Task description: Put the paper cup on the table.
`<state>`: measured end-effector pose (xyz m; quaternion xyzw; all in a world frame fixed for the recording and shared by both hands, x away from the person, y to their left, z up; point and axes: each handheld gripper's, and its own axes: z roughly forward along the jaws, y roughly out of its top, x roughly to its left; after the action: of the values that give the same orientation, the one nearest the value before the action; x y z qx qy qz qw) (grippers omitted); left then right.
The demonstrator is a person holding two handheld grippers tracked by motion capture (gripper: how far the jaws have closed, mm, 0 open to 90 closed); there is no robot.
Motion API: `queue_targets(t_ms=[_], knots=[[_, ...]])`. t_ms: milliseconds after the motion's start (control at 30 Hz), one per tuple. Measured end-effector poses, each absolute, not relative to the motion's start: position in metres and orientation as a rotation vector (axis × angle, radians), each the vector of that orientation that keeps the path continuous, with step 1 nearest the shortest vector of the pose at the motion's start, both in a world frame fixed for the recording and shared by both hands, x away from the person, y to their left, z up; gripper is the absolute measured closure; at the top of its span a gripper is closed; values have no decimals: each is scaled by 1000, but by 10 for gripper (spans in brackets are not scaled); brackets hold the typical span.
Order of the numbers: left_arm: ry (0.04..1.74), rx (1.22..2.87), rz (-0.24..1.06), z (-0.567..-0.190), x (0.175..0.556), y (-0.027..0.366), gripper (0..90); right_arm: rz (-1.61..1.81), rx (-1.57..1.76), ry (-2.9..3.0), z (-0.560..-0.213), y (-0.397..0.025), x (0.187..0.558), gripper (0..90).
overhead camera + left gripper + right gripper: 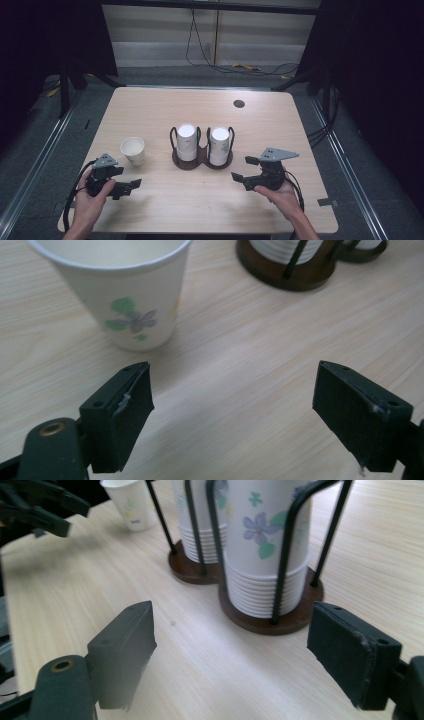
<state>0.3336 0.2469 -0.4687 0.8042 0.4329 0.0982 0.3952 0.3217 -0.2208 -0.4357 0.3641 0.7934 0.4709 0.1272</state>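
Both sets of jaws gape wide, empty; left gripper (pixel 131 186), closing off-centre, would probably tip the paper cup (pixel 133 150) at its 12 o'clock.

Bright tabletop, dark surroundings.
Lit evenly from above on the table (pixel 165 107); soft shadows beneath the paper cup (pixel 117 287) and cup holder (pixel 280 615). Near-black at both sides in the high view. Blurred, soft-edged jaws close up.
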Motion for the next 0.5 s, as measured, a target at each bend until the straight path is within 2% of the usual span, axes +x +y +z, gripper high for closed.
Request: queue_targets(t_ms=[133, 300, 500], knots=[[1073, 2055, 268, -473, 331, 231, 161, 1322, 1095, 2281, -437, -222, 320, 192], [1039, 2048, 226, -477, 330, 213, 162, 1273, 1128, 2267, -440, -219, 313, 192], [1043, 2006, 233, -488, 325, 205, 161, 1223, 1186, 2240, -455, -214, 300, 191]])
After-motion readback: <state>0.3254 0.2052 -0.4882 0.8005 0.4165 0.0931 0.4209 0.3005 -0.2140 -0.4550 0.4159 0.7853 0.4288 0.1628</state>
